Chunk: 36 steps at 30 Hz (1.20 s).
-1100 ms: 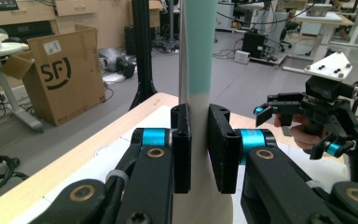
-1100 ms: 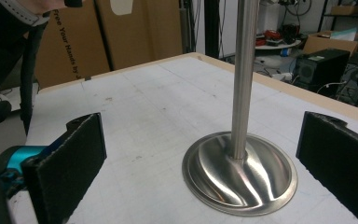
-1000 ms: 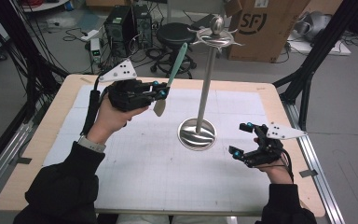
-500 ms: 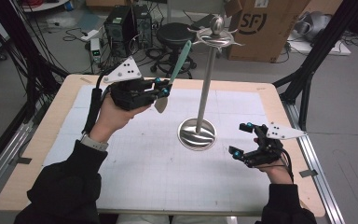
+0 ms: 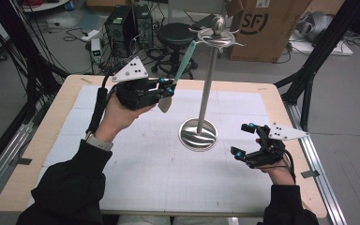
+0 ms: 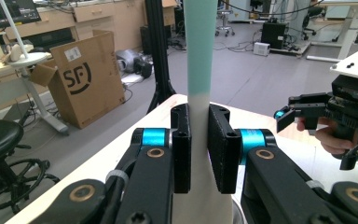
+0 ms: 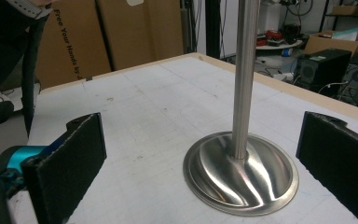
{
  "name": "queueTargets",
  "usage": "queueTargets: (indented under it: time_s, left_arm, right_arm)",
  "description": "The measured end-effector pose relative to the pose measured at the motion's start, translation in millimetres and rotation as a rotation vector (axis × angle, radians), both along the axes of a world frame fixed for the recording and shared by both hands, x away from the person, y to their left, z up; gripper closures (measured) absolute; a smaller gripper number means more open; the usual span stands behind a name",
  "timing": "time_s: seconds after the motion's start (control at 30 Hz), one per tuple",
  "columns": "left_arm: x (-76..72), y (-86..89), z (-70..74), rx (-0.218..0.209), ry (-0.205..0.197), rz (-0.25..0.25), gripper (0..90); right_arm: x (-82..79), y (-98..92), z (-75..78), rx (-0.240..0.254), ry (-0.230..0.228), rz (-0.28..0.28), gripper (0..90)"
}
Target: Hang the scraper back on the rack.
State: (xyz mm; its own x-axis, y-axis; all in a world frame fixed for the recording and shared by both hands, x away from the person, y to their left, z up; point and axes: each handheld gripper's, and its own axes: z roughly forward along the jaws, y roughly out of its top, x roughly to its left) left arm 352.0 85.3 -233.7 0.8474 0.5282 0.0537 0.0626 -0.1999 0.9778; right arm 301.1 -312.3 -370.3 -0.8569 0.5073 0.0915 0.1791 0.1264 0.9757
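The table (image 5: 136,178) carries a metal stand (image 5: 205,93) with a round base, its pole rising to hooked arms at the top. The left gripper (image 5: 166,89), raised above the table left of the pole, clamps a teal-and-white spatula (image 5: 180,70) at its handle. The right gripper (image 5: 243,139), near the base, holds its jaws wide apart, empty.

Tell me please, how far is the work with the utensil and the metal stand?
Done: the left gripper has its jaws shut on the teal-handled utensil and holds it up in the air, handle tilted toward the hooks on top of the metal stand. In hand: carrying it there. Left: probably hanging it on a hook, not yet done. The right gripper waits open beside the stand's base.
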Motion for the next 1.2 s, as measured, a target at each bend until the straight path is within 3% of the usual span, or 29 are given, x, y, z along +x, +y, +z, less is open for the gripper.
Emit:
queueTargets:
  time_s: [0.27, 0.6, 0.7, 0.87, 1.2]
  left_arm:
    - [7.0, -15.4, -5.1, -0.002, 0.031, 0.016, 80.4]
    - [12.9, -28.7, -9.6, -0.039, 0.067, 0.008, 79.6]
    - [12.1, -26.1, -8.2, -0.043, 0.070, 0.008, 78.7]
    - [7.9, -14.6, -6.1, -0.071, 0.059, -0.008, 69.1]
    - [6.4, 13.0, -28.7, -0.020, 0.070, -0.019, 54.3]
  right_arm:
    - [-0.2, -2.1, -0.1, 0.003, -0.004, -0.005, 0.5]
    - [-0.8, -3.2, -0.3, 0.005, -0.003, -0.005, 0.5]
    - [-0.8, -3.3, -1.8, 0.006, 0.002, -0.008, 0.5]
    - [0.6, 0.2, -3.9, -0.008, 0.011, 0.003, 0.5]
    - [-0.2, -1.5, -2.7, -0.004, 0.006, -0.006, 0.5]
